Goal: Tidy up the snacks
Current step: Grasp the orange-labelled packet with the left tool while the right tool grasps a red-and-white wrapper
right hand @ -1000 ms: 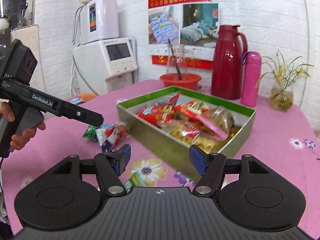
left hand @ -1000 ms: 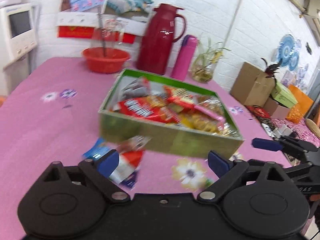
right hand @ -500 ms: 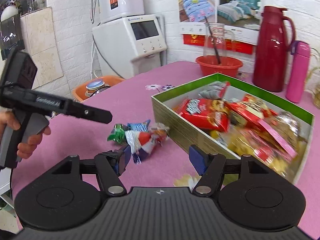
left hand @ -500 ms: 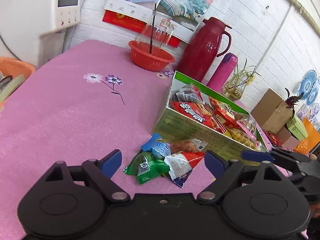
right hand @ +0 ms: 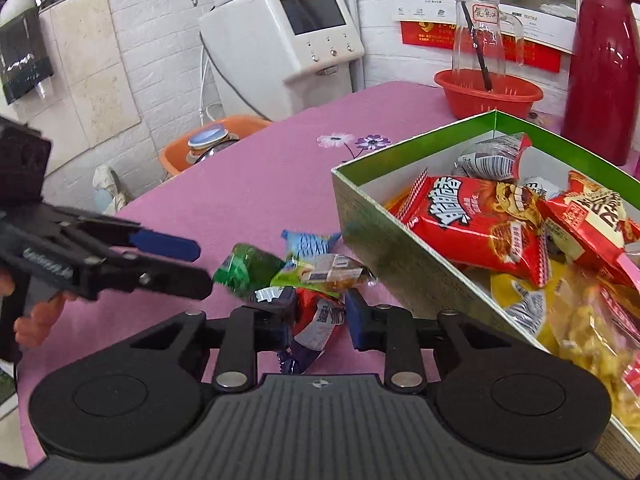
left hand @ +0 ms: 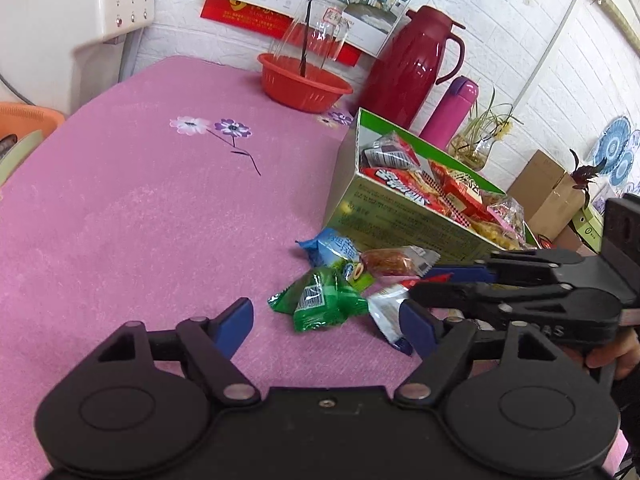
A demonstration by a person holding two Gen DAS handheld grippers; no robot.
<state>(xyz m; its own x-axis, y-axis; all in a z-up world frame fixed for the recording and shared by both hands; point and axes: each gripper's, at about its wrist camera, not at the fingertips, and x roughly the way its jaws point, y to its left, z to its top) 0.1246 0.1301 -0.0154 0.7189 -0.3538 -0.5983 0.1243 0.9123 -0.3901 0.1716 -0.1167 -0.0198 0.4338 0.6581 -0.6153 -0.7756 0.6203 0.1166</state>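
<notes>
A green box [left hand: 404, 222] [right hand: 400, 256] full of snack packs stands on the pink tablecloth. Several small packs lie loose beside it: a green one [left hand: 320, 298] [right hand: 246, 266], a blue one [left hand: 332, 246] [right hand: 310, 240], a clear one with a brown snack [left hand: 394, 260] [right hand: 332, 274] and a red-and-white one [left hand: 390, 308] [right hand: 320, 316]. My left gripper [left hand: 326, 322] is open, just short of the green pack. My right gripper [right hand: 318, 322] has its fingers on both sides of the red-and-white pack, narrowed around it.
A red basin [left hand: 304, 82] with a glass jar, a red thermos [left hand: 408, 66], a pink bottle [left hand: 452, 112] and a plant vase [left hand: 476, 148] stand at the back. A white appliance [right hand: 288, 36] and an orange basket [right hand: 212, 142] are beyond the table's left edge.
Both grippers have moved in on the loose packs. My right gripper has narrowed around the red-and-white pack. My left gripper stays open and has come closer to the green pack.
</notes>
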